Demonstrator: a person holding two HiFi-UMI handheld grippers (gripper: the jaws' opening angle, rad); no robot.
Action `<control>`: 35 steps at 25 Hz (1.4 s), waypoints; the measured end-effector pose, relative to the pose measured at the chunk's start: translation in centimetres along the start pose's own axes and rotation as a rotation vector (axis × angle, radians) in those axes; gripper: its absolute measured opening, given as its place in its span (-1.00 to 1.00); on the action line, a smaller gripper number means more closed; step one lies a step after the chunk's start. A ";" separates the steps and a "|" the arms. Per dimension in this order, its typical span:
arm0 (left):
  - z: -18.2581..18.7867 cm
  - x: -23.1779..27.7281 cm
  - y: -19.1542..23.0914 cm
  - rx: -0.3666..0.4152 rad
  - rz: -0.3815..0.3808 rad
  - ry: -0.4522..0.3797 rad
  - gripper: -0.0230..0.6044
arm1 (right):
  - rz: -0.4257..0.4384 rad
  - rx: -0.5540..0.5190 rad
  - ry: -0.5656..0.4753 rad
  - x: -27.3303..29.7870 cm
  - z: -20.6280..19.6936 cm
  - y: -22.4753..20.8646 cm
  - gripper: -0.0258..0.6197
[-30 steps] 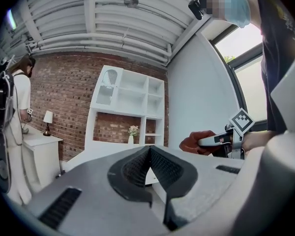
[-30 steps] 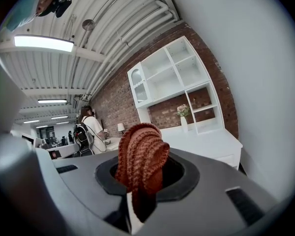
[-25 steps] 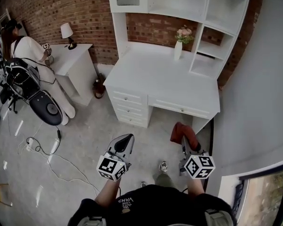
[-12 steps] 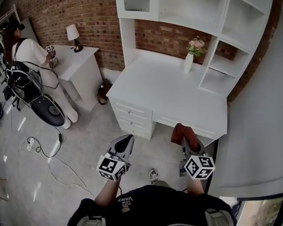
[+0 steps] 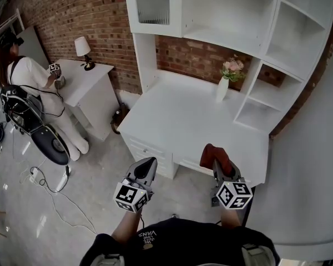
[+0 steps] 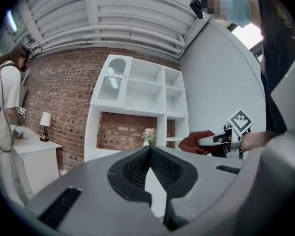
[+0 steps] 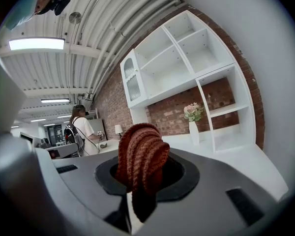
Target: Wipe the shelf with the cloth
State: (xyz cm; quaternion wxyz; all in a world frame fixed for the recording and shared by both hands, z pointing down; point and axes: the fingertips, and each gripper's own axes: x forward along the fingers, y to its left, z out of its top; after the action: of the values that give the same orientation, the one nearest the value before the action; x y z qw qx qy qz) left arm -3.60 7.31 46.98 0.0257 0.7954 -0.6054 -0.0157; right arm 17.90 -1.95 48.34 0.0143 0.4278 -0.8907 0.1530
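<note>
A white desk [image 5: 172,121] with a shelf unit [image 5: 227,15] above it stands against the brick wall ahead of me. A rust-red knitted cloth [image 5: 213,155] sticks up from my right gripper [image 5: 217,168], which is shut on it over the desk's front edge. The right gripper view shows the cloth [image 7: 140,156] bunched between the jaws. My left gripper [image 5: 146,169] hovers lower left of the desk, jaws shut with nothing in them; its own view shows the jaws [image 6: 150,154] pressed together.
A white vase of pink flowers [image 5: 225,82] stands at the desk's back. A side table [image 5: 86,85] with a lamp [image 5: 82,51] is at left, with a person [image 5: 28,82] beside it. Cables [image 5: 50,182] lie on the floor.
I have moved closer to the desk, so it fills more of the head view. Both grippers keep the same pose, the cloth still held in the right one.
</note>
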 end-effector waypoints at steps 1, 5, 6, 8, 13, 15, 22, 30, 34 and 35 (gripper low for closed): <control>0.1 0.9 0.2 0.001 0.004 -0.001 -0.91 | 0.006 -0.004 0.001 0.7 0.3 -0.5 -0.63; -0.3 4.0 0.6 -0.007 -0.001 0.011 -0.90 | 0.013 -0.007 0.009 3.2 0.9 -2.3 -0.63; -0.4 4.6 0.7 -0.007 -0.006 0.018 -0.90 | 0.015 -0.004 0.011 3.7 0.9 -2.5 -0.63; -0.7 5.9 1.0 -0.009 -0.013 0.027 -0.90 | 0.013 0.001 0.018 4.6 0.7 -3.3 -0.63; -1.5 9.4 3.0 -0.015 -0.049 0.042 -0.90 | -0.021 0.020 0.019 7.2 0.8 -4.7 -0.63; -1.4 11.1 4.0 -0.013 -0.074 0.038 -0.90 | -0.037 0.023 0.011 8.5 1.1 -5.0 -0.63; -0.5 17.3 8.9 -0.015 -0.169 0.043 -0.91 | -0.109 0.028 -0.027 14.4 3.7 -5.4 -0.63; 1.2 24.5 14.4 0.000 -0.290 0.024 -0.91 | -0.175 0.003 -0.100 21.2 7.5 -5.1 -0.63; 1.3 27.4 16.2 0.009 -0.358 0.022 -0.91 | -0.186 -0.046 -0.144 24.2 9.9 -4.8 -0.63; 1.3 28.1 16.6 0.009 -0.372 0.020 -0.90 | -0.188 -0.060 -0.155 25.0 10.7 -4.6 -0.63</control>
State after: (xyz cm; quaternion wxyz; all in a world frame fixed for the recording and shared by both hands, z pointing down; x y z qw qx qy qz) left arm -12.15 -24.18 46.81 0.0249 0.8937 -0.4478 -0.0097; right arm 6.75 -26.63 43.29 -0.0277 0.5192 -0.8494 0.0906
